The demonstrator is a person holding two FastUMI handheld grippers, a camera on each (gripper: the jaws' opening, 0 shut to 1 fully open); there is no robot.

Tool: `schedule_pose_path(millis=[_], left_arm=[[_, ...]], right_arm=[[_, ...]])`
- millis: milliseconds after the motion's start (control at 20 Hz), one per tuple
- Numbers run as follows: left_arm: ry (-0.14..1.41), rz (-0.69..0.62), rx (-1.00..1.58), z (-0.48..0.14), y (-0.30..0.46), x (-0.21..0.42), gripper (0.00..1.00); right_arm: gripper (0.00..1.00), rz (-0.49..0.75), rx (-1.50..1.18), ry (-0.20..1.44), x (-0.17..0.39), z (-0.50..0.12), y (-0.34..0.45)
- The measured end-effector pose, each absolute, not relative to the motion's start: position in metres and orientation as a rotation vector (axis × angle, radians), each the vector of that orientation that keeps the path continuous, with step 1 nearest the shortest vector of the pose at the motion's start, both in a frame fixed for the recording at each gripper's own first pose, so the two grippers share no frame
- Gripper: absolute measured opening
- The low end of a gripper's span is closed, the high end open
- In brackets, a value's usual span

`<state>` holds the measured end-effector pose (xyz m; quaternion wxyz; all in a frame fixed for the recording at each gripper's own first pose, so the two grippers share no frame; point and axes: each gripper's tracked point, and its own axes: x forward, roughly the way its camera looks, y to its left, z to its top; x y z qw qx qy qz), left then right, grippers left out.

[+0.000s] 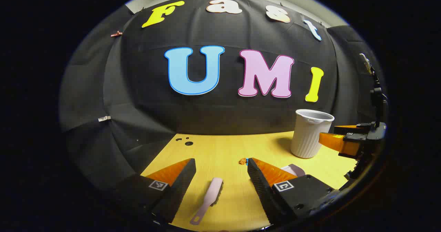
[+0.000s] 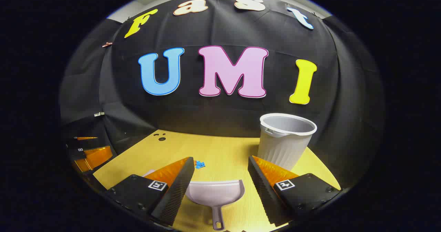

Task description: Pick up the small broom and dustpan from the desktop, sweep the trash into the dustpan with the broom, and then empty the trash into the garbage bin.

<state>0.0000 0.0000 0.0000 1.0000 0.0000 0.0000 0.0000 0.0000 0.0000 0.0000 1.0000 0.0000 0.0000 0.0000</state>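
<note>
Two claws, both spread wide and holding nothing. From my left claw (image 1: 221, 170) I look down on the broom (image 1: 208, 200), which lies flat on the yellow desk (image 1: 213, 149) in the gap between my fingers, touching neither; its handle points back toward me and its dark bristles face the right finger. Just past my right fingertip sits a small scrap of trash (image 1: 243, 161), orange with a bit of blue. Behind that finger a pale edge of the dustpan (image 1: 295, 170) peeks out. The white ribbed bin (image 1: 310, 134) stands upright farther back on the right, and beside it my other claw reaches in from the edge.

From my right claw (image 2: 220, 171) the dustpan (image 2: 215, 194) lies on the desk (image 2: 220, 149) between my open fingers, mouth facing away, handle toward me, untouched. A blue bit of trash (image 2: 200, 164) rests just beyond my left fingertip. The bin (image 2: 284, 140) stands behind my right finger, open and upright. My left claw (image 2: 90, 156) shows at the far left edge.
</note>
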Motion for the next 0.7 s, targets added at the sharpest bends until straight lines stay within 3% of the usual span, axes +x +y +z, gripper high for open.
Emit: schedule_pose_path(millis=[700], left_arm=[[0.114, 0.047, -0.033, -0.043, 0.032, 0.005, 0.96]], right_arm=[[0.98, 0.016, -0.011, 0.042, 0.004, -0.014, 0.006]])
